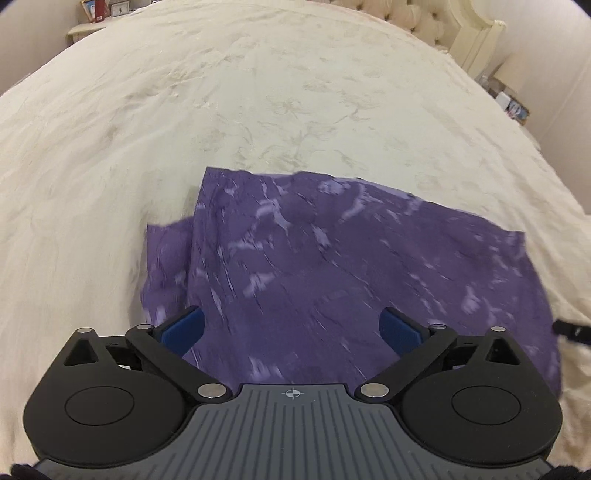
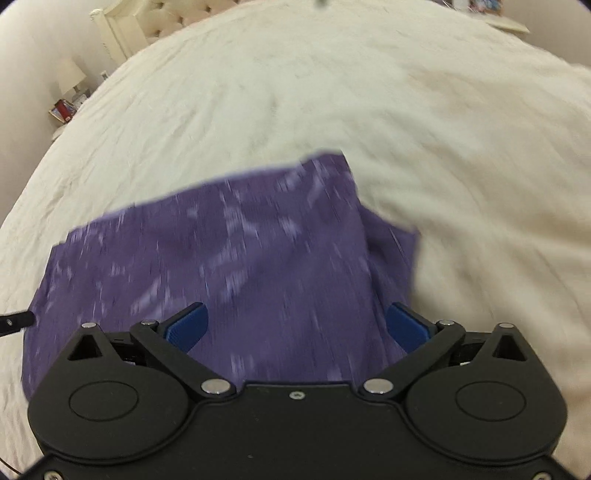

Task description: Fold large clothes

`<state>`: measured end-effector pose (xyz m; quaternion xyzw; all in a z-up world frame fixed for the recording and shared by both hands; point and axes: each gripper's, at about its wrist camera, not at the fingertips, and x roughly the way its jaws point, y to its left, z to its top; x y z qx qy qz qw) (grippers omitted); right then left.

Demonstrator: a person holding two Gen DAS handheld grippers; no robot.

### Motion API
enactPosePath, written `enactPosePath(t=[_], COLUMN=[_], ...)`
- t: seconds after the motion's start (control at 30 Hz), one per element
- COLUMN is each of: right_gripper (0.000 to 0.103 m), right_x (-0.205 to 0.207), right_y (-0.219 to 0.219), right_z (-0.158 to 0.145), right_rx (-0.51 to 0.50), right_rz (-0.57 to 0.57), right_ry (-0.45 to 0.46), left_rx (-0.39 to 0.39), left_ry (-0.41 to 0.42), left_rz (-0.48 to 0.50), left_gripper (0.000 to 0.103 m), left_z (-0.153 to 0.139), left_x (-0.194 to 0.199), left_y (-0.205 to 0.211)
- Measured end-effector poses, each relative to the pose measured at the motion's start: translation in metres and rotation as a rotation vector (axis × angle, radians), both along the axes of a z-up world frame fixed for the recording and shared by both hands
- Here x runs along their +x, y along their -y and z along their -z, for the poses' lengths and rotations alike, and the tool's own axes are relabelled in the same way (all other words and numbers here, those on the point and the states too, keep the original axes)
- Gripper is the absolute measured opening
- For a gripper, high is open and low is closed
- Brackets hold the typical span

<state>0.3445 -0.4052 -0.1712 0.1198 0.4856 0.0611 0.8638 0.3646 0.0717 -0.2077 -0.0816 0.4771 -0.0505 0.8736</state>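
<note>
From the left wrist view, the left gripper [image 1: 292, 332] points down at a purple garment [image 1: 332, 266] with pale lilac marbling. Its jaws stand wide, the blue pads [image 1: 184, 330] well apart, and nothing is pinched between them; the cloth lies below the gap. The garment rests folded on the cream bedspread [image 1: 221, 110], toward the near edge of the bed. A lower layer pokes out along the fold's left side. The near hem is hidden behind the gripper body, so how far the cloth reaches toward the bed's near edge cannot be told. At the right border a small black piece [image 1: 572, 328] is cut off, probably part of the other gripper. A tufted headboard [image 1: 413, 14] shows at the far right corner of the bed, and a bedside table [image 1: 86, 29] with small items, too small to identify, at the far left.

From the right wrist view, heavily blurred, the right gripper [image 2: 297, 328] is likewise spread wide over the same garment [image 2: 221, 258], with nothing clamped between its pads [image 2: 188, 326]. The pattern is smeared into streaks. An under-layer sticks out on the fold's right side. A black tip [image 2: 18, 319] enters at the left border, cut off. A lamp [image 2: 70, 75] and the headboard [image 2: 147, 22] sit at the far left, indistinct.
</note>
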Motion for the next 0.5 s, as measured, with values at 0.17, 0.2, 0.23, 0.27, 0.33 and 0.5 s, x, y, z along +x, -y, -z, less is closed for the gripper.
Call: enactPosePath(t=[0.17,0.2,0.23,0.27,0.33,0.5], right_gripper=[0.102,0.102,0.102,0.102,0.102,0.102], right_x=[-0.047,-0.056,-0.064,-0.071,-0.082,-0.096], right_y=[0.011,0.012,0.013,0.014,0.014,0.016], right_z=[0.003,0.004,0.005,0.006,0.007,0.004], right_rx=[0.048,0.061,0.073,0.084,0.097,0.129], right_rz=[0.089,0.107,0.123,0.134,0.15,0.152], right_ry=[-0.052,-0.064,-0.073,-0.082,-0.093,-0.098], left_rx=[-0.056,-0.073,-0.085,-0.091,-0.093,-0.136], left_ry=[-0.019,-0.02,-0.02,-0.021,-0.019,-0.002], left_rz=[0.042,0.058,0.073,0.087,0.113,0.139], left_gripper=[0.103,0.103,0.103,0.103,0.103,0.103], left_z=[-0.007,-0.008,-0.009,-0.009,-0.009,-0.011], left_x=[-0.011,-0.011,-0.011,-0.011,-0.008,0.006], left_y=[0.019,0.024,0.029,0.035,0.049,0.078])
